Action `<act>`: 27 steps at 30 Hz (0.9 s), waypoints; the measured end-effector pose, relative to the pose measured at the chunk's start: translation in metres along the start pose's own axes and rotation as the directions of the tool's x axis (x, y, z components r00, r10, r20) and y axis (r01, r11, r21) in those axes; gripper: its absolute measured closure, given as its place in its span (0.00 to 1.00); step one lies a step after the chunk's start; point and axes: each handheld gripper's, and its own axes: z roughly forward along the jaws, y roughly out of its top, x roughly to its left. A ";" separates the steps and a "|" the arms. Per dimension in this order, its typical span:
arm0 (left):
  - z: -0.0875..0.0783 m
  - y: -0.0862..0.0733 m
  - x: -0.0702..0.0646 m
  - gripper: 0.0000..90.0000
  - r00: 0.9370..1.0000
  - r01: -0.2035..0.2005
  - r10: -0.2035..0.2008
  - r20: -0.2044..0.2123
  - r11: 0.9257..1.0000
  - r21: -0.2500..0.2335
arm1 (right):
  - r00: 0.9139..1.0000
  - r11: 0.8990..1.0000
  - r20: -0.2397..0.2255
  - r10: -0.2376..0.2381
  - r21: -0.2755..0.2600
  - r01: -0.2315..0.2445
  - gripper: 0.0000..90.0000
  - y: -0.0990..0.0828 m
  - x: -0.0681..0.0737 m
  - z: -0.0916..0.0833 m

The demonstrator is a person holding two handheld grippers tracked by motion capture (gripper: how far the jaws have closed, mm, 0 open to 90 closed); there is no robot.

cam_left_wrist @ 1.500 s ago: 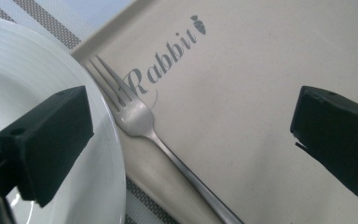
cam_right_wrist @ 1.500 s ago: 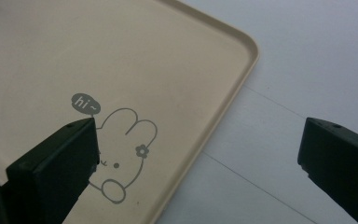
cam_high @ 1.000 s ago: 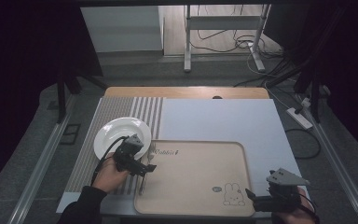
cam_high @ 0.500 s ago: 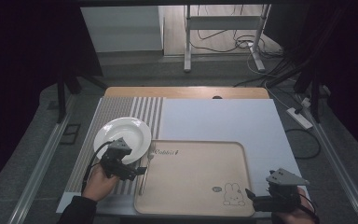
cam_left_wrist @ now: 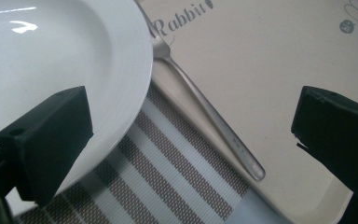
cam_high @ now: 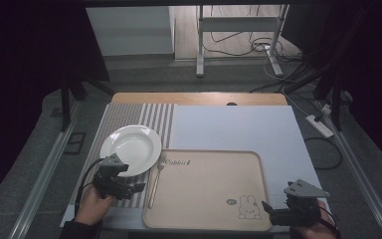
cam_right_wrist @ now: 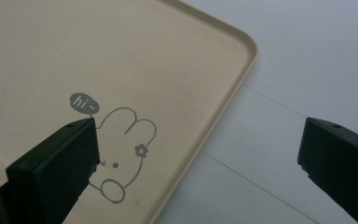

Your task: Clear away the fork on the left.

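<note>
Left gripper (cam_left_wrist: 191, 135) gapes wide over the slim silver metal fork (cam_left_wrist: 205, 109) between its jaws; next: lower, clench. Right gripper (cam_right_wrist: 198, 163) idles released

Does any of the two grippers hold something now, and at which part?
Nothing is held. The left gripper is open near the plate and fork; the right gripper is open over the tray.

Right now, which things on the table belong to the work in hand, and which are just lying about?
In hand:
- left tongs, open, beside the plate
- white plate on the striped mat
- fork lying across the tray's left rim
- beige tray

Lying about, by the look of it:
- right tongs, open, idle at the tray's near right corner
- power strip on the floor
</note>
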 end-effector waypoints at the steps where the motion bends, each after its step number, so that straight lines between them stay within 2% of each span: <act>1: -0.001 -0.002 0.001 0.00 1.000 0.002 -0.002 -0.002 1.000 -0.001 | 1.000 1.000 0.000 0.000 0.000 0.000 0.00 0.000 0.000 0.000; 14: -0.018 -0.021 0.006 0.00 0.998 0.054 -0.055 -0.033 0.998 -0.027 | 1.000 1.000 0.002 0.004 0.000 -0.004 0.00 0.000 0.000 0.000; 21: -0.025 -0.029 0.009 0.00 0.996 0.073 -0.075 -0.048 0.997 -0.041 | 1.000 1.000 0.002 0.004 0.000 -0.004 0.00 0.000 0.000 0.000; 27: -0.029 -0.033 0.010 0.00 0.994 0.079 -0.082 -0.076 0.996 -0.041 | 1.000 1.000 0.003 0.003 -0.001 -0.003 0.00 0.000 0.000 0.000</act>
